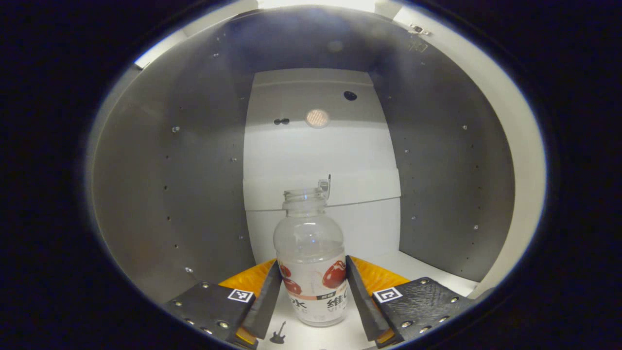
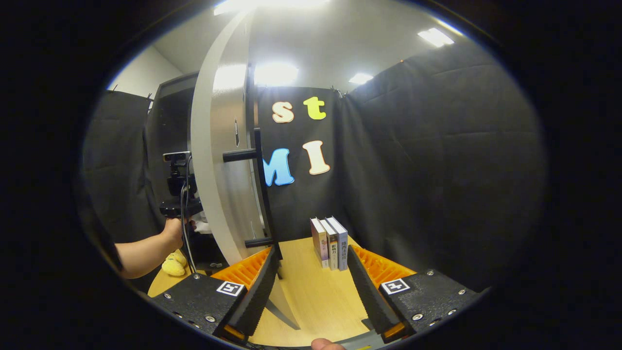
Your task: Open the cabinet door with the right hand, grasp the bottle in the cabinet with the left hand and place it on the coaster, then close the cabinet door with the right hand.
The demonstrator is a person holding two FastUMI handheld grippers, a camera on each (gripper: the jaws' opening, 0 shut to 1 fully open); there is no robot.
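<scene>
A clear, uncapped bottle (image 1: 311,272) with a white and red label stands on the white floor of the cabinet (image 1: 194,194). My left gripper (image 1: 312,262) reaches inside, and both fingers (image 1: 266,301) lie against the bottle's sides at label height. In the right gripper view the white cabinet door (image 2: 214,170) stands open, edge-on, with its black bar handle (image 2: 261,194) facing me. My right gripper (image 2: 313,250) is open and empty, its left fingertip close to the handle's lower end. Farther left, a hand (image 2: 172,228) holds the left gripper (image 2: 176,189) at the cabinet opening.
The cabinet's grey side walls (image 1: 437,170) and white back panel (image 1: 320,155) close in around the bottle. Three books (image 2: 330,243) stand upright at the back of the wooden table (image 2: 311,296). A yellow soft toy (image 2: 175,265) lies below the forearm.
</scene>
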